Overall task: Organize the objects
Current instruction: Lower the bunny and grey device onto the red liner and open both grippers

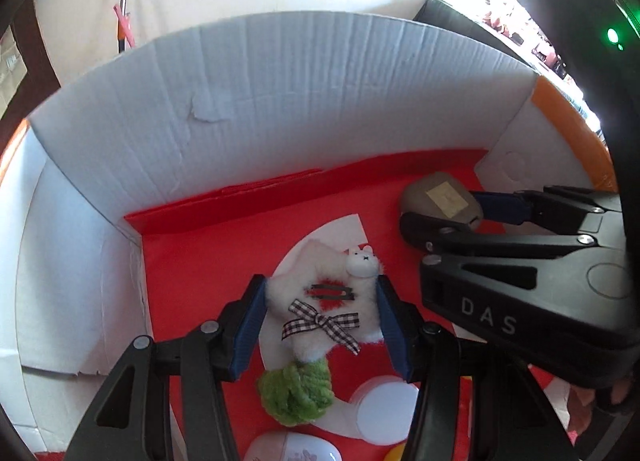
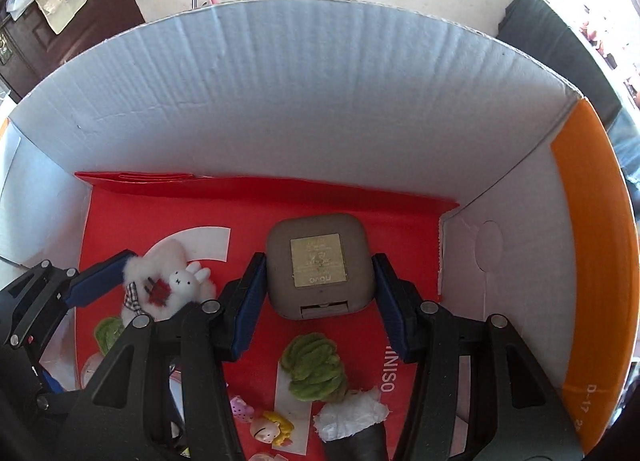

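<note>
Left wrist view, centre: left gripper (image 1: 320, 317) clamps fluffy hair clip (image 1: 320, 309); right gripper (image 2: 320, 293) straddles grey case (image 2: 318, 265), unclamped; box (image 2: 320, 101) sorting seemingly midway.

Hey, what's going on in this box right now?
A person is sorting small items inside a white cardboard box with a red liner. The left hand-held gripper straddles a fluffy white bunny hair clip; the right hand-held gripper straddles a grey square gadget. Whether either is squeezing yet is unclear. Green yarn pom-poms and trinkets lie nearby.
</note>
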{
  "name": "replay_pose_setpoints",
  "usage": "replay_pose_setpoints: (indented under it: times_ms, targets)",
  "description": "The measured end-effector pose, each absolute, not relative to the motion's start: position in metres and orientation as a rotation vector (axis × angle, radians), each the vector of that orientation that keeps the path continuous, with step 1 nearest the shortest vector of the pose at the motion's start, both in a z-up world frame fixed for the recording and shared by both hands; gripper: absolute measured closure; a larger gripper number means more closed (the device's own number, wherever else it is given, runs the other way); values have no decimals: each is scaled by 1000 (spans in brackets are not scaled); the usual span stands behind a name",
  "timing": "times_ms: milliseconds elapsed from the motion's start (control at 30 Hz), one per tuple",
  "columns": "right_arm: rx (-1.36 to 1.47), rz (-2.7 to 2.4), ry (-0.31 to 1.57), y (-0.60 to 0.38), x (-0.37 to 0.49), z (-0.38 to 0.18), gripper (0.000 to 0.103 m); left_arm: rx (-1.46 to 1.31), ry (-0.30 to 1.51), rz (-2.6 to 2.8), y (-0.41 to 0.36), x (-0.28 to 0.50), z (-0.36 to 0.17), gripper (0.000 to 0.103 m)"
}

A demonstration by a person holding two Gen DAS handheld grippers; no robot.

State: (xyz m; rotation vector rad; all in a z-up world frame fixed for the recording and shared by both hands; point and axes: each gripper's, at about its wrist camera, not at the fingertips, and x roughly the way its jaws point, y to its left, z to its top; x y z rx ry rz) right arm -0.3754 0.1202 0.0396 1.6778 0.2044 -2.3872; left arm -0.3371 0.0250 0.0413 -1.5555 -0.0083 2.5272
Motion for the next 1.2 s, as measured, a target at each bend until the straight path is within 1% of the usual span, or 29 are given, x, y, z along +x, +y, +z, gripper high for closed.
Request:
replay_pose_setpoints:
  times_ms: [633,733,867,1033,1133,1200]
  targets:
    - [1647,-2402,270,132,-351,43,52,-1546,31,2537,33,-330,39,46]
    - [1645,-2403,266,135,-347,44,52,-1544,21,2538,41,-331,40,45]
    - [1645,-2407,257,140,-342,45,48,-1539,22,2543,39,-330,44,44]
    - [1643,-2411,247,146,-335,48,48,-1535,14,2547,41,-331,45,43]
    - [1640,-2416,239,150,-331,50,48,-1529,9,2548,38,-334,47,39]
    - [1638,-2418,239,152,-327,52,48,-1524,11,2552,37,-334,50,39]
